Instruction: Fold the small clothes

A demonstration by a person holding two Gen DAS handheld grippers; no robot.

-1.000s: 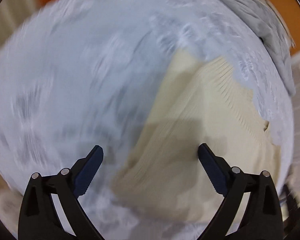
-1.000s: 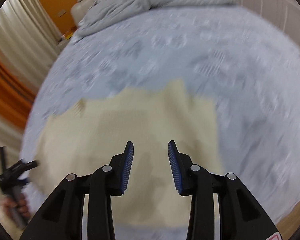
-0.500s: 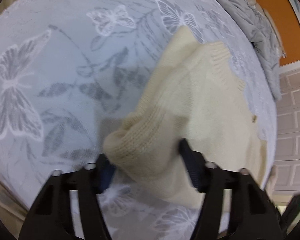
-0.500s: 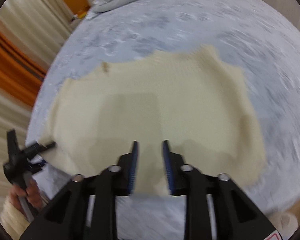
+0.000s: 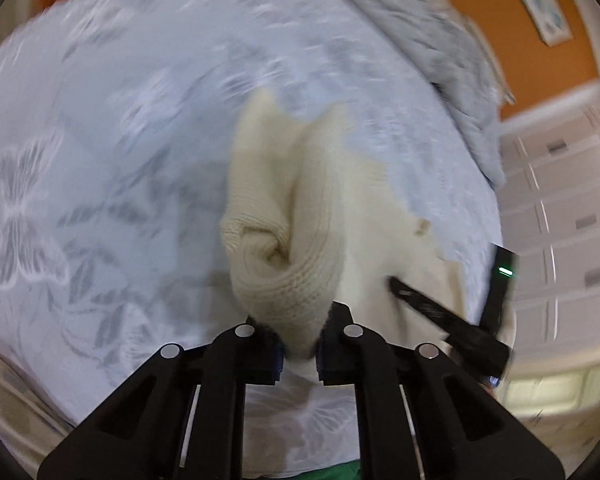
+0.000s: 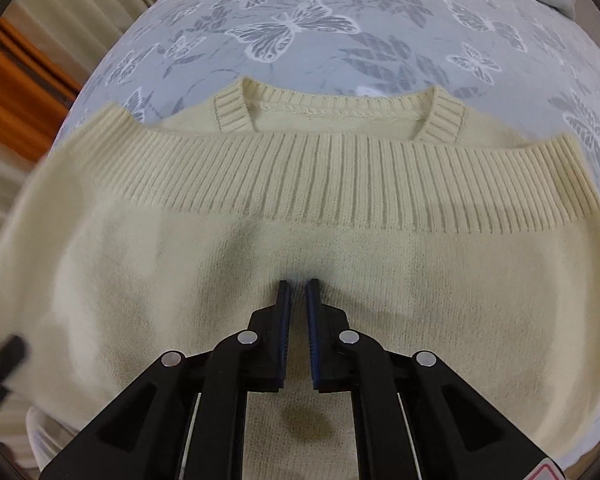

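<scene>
Big bed with a blue-grey butterfly-print bedspread (image 6: 300, 28) filling most of both views, rumpled grey duvet (image 5: 440, 60) piled at the far end. Cream knit sweater (image 6: 440, 300) lying flat on the bedspread, folded over so the ribbed hem band (image 6: 340, 176) sits just below the ribbed collar (image 6: 444, 114). Left gripper (image 5: 299, 354) clenched on a bunched edge of the sweater, lifting it into a rolled lump. Right gripper (image 6: 296, 308) pressed tips-down on the middle of the knit, fingers nearly together with a thin gap and no cloth visibly between them. No readable brand or label anywhere; only a small tan speck, maybe a button (image 5: 422, 226), too blurry to call.
</scene>
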